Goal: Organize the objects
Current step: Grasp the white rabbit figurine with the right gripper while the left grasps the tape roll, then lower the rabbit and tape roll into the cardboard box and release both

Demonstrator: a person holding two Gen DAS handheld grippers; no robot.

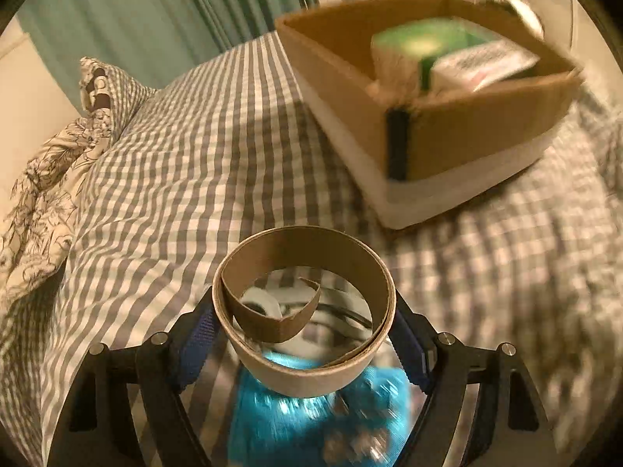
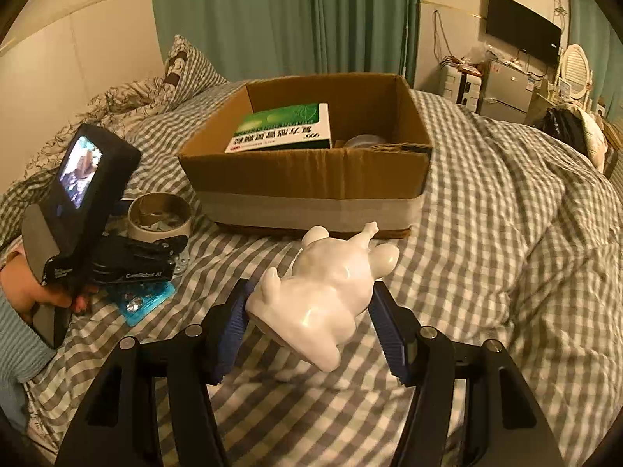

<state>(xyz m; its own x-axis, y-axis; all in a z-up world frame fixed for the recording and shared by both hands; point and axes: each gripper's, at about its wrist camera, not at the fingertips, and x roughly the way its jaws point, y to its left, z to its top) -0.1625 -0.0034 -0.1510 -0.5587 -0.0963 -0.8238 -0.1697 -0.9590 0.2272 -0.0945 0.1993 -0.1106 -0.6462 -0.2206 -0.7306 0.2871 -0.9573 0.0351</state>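
The left claw [image 1: 303, 344] has its blue pads on both sides of a brown cardboard ring [image 1: 303, 311] and grasps it, just above a blue packet [image 1: 280, 420]. The right claw [image 2: 309, 313] squeezes a shiny white animal toy [image 2: 327, 288] by its sides and holds it up off the bed [image 2: 486, 233]. Both things look ready to go into the cardboard box [image 2: 311, 179], which sits ahead of both claws with a green box [image 2: 284, 128] already inside. The bed has a gray checked cover. Behind it hang green curtains [image 2: 272, 19], with a dark TV [image 2: 521, 35] on the far wall.
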